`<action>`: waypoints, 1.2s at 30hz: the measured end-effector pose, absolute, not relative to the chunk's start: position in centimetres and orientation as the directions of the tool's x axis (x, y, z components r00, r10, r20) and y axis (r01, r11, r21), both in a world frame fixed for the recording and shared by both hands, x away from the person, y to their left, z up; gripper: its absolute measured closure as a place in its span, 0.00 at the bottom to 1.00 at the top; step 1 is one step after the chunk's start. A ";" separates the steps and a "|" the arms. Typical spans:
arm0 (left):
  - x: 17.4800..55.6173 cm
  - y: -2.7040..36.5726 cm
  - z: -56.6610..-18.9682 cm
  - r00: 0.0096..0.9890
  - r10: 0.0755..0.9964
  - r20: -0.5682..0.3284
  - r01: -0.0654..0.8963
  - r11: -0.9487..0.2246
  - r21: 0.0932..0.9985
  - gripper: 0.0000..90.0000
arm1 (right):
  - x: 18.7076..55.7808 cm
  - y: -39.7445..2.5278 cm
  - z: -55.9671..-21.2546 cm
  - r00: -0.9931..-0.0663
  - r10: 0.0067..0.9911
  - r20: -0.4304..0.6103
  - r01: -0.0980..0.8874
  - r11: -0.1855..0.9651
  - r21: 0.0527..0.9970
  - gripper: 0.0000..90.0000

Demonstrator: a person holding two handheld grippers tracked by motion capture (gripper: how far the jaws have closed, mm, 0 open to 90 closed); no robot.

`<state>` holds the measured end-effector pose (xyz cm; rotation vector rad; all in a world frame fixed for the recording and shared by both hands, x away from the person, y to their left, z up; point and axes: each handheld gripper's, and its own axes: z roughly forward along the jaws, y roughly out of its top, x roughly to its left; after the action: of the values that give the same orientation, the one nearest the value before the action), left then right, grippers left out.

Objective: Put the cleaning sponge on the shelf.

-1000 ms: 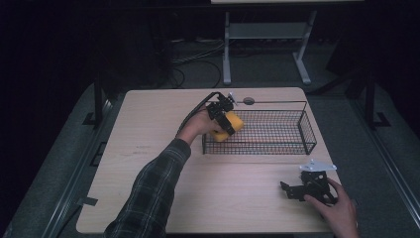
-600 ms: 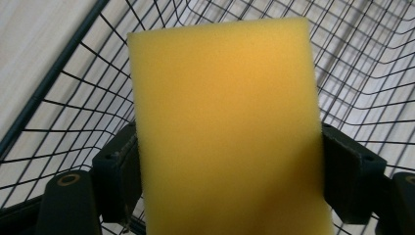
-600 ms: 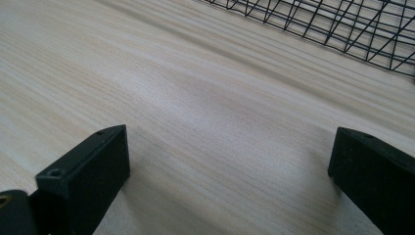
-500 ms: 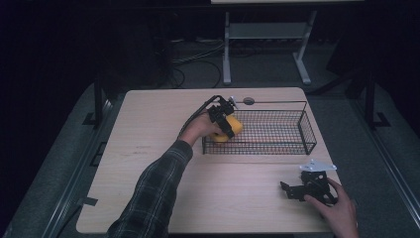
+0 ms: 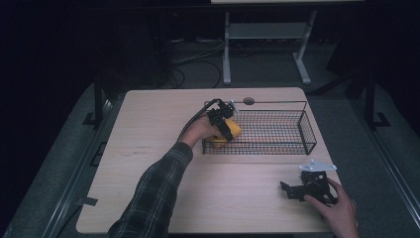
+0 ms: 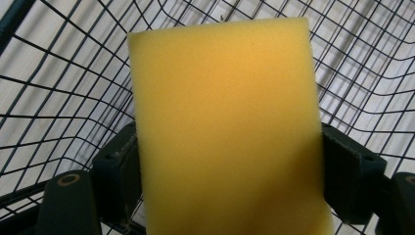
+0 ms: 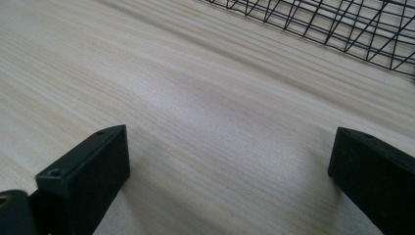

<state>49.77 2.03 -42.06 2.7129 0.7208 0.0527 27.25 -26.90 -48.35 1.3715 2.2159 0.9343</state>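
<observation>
A yellow sponge (image 5: 231,130) (image 6: 225,132) is clamped between the jaws of my left gripper (image 5: 224,127) (image 6: 230,171), which is shut on it. It hangs at the left end of a black wire basket (image 5: 270,130), over the basket's mesh floor (image 6: 58,88). Whether the sponge touches the mesh I cannot tell. My right gripper (image 5: 297,191) (image 7: 230,171) rests low on the wooden table (image 5: 163,124) near the front right corner. Its jaws stand wide apart with bare wood (image 7: 215,112) between them.
The wire basket's near wall (image 7: 342,24) lies a short way beyond the right gripper. A small round grommet (image 5: 248,101) sits at the table's far edge. A metal stand (image 5: 262,44) and cables (image 5: 193,59) are on the floor behind the table.
The left gripper with the sponge has shifted very slightly at the basket's left end. The right gripper has stayed in place.
</observation>
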 end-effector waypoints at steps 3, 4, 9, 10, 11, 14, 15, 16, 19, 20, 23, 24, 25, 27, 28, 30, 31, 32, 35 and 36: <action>49.8 2.0 -42.1 0.872 0.487 -0.052 0.476 -0.817 0.325 0.24 | 27.2 -26.9 -48.4 -0.457 0.889 0.031 0.643 0.306 0.702 0.01; 49.7 2.0 -42.1 0.872 0.487 -0.051 0.476 -0.818 0.324 0.24 | 27.2 -26.9 -48.4 -0.457 0.889 0.031 0.642 0.306 0.703 0.01; 49.8 2.0 -42.1 0.872 0.486 -0.054 0.476 -0.818 0.323 0.23 | 27.2 -26.9 -48.4 -0.458 0.889 0.030 0.642 0.307 0.703 0.01; 49.8 2.0 -42.1 0.873 0.485 -0.054 0.475 -0.819 0.323 0.23 | 27.2 -26.9 -48.4 -0.458 0.889 0.031 0.642 0.306 0.702 0.01; 49.7 2.0 -42.1 0.873 0.485 -0.055 0.475 -0.819 0.322 0.23 | 27.2 -26.9 -48.4 -0.457 0.889 0.031 0.643 0.306 0.702 0.01; 49.7 2.0 -42.1 0.873 0.484 -0.057 0.475 -0.819 0.322 0.23 | 27.2 -26.9 -48.4 -0.457 0.889 0.031 0.643 0.306 0.702 0.01; 49.8 2.0 -42.1 0.873 0.484 -0.061 0.476 -0.818 0.322 0.23 | 27.2 -26.9 -48.4 -0.457 0.889 0.031 0.643 0.305 0.703 0.01; 49.8 2.0 -42.0 0.873 0.483 -0.062 0.476 -0.819 0.321 0.22 | 27.2 -26.9 -48.4 -0.457 0.889 0.031 0.643 0.306 0.702 0.01; 49.8 2.1 -42.0 0.872 0.485 -0.063 0.477 -0.817 0.324 0.22 | 27.2 -26.9 -48.4 -0.457 0.889 0.032 0.643 0.305 0.702 0.01; 49.8 2.1 -41.9 0.872 0.485 -0.064 0.478 -0.817 0.323 0.22 | 27.2 -26.9 -48.4 -0.457 0.889 0.032 0.643 0.305 0.703 0.01; 49.8 2.1 -41.9 0.873 0.484 -0.062 0.477 -0.818 0.322 0.21 | 27.2 -26.9 -48.4 -0.456 0.889 0.032 0.643 0.305 0.703 0.01; 49.8 2.1 -41.9 0.873 0.484 -0.062 0.476 -0.818 0.324 0.20 | 27.2 -26.9 -48.4 -0.457 0.889 0.032 0.643 0.305 0.703 0.01; 49.8 2.1 -41.9 0.872 0.485 -0.063 0.478 -0.817 0.324 0.20 | 27.2 -26.9 -48.4 -0.456 0.889 0.032 0.643 0.305 0.702 0.01; 49.8 2.1 -41.8 0.871 0.488 -0.063 0.480 -0.815 0.325 0.19 | 27.2 -26.9 -48.4 -0.457 0.889 0.032 0.643 0.305 0.702 0.01; 49.8 2.1 -41.8 0.871 0.487 -0.062 0.479 -0.815 0.325 0.19 | 27.2 -26.9 -48.4 -0.456 0.889 0.032 0.643 0.305 0.702 0.01; 49.8 2.1 -41.7 0.870 0.489 -0.061 0.481 -0.813 0.329 0.18 | 27.2 -26.9 -48.4 -0.456 0.889 0.032 0.643 0.305 0.702 0.01; 49.8 2.1 -41.7 0.870 0.489 -0.061 0.480 -0.813 0.331 0.18 | 27.2 -26.9 -48.4 -0.457 0.889 0.032 0.643 0.305 0.702 0.01; 49.8 2.2 -41.6 0.870 0.490 -0.061 0.480 -0.810 0.336 0.18 | 27.2 -26.9 -48.4 -0.456 0.889 0.032 0.643 0.305 0.703 0.01; 49.8 2.3 -41.0 0.870 0.490 -0.058 0.476 -0.804 0.355 0.18 | 27.2 -26.9 -48.3 -0.457 0.889 0.029 0.643 0.307 0.702 0.01; 49.8 2.3 -40.8 0.870 0.490 -0.055 0.475 -0.803 0.360 0.18 | 27.2 -26.9 -48.3 -0.457 0.889 0.029 0.642 0.307 0.702 0.01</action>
<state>49.80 2.27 -40.76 2.6760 0.7158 0.0576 27.24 -26.90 -48.34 1.3706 2.2150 0.9324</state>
